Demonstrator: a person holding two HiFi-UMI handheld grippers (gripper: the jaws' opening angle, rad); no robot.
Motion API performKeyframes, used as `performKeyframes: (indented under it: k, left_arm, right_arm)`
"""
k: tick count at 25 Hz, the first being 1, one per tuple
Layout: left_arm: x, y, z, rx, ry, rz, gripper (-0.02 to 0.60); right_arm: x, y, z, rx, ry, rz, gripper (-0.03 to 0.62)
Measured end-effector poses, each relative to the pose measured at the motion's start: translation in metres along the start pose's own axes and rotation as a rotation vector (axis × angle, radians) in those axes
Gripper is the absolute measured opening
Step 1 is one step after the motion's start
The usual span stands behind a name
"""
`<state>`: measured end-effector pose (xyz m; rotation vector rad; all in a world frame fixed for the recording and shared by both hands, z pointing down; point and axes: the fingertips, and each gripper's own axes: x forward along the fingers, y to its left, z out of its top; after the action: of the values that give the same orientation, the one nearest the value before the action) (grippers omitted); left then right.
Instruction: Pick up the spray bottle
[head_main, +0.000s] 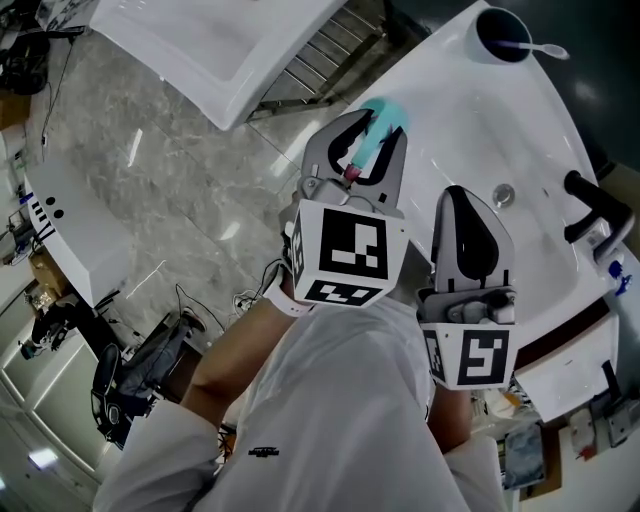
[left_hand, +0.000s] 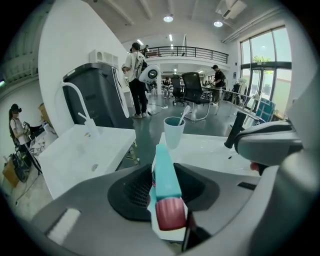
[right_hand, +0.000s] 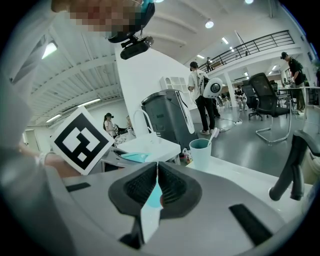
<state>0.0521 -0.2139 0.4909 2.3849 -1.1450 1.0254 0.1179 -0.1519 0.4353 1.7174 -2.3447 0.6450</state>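
The spray bottle (head_main: 386, 112) has a teal head and a red nozzle; it sits over the near left corner of a white washbasin (head_main: 470, 110). My left gripper (head_main: 376, 128) is shut on it, one jaw on each side. In the left gripper view the spray bottle (left_hand: 167, 182) fills the gap between the dark pads (left_hand: 131, 189), nozzle toward the camera. My right gripper (head_main: 468, 200) hovers to the right over the basin, shut with nothing held. In the right gripper view its jaws (right_hand: 156, 170) meet in a thin slit, and the spray bottle (right_hand: 134, 156) shows to the left.
A pale green cup (head_main: 505, 38) with a toothbrush stands at the basin's far corner, also seen as the cup (left_hand: 173, 131) and the cup (right_hand: 201, 151). A black faucet (head_main: 590, 205) is at the right, a drain (head_main: 503, 195) beside it. A second white basin (head_main: 220, 50) stands to the left. People stand far behind.
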Motion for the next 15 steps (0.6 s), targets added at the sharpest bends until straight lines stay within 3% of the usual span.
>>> performKeyframes:
  k: [15]
  left_arm:
    - [-0.017, 0.003, 0.010, -0.006, -0.050, 0.025, 0.129]
  right_arm:
    - [-0.015, 0.000, 0.010, -0.017, -0.025, -0.012, 0.008]
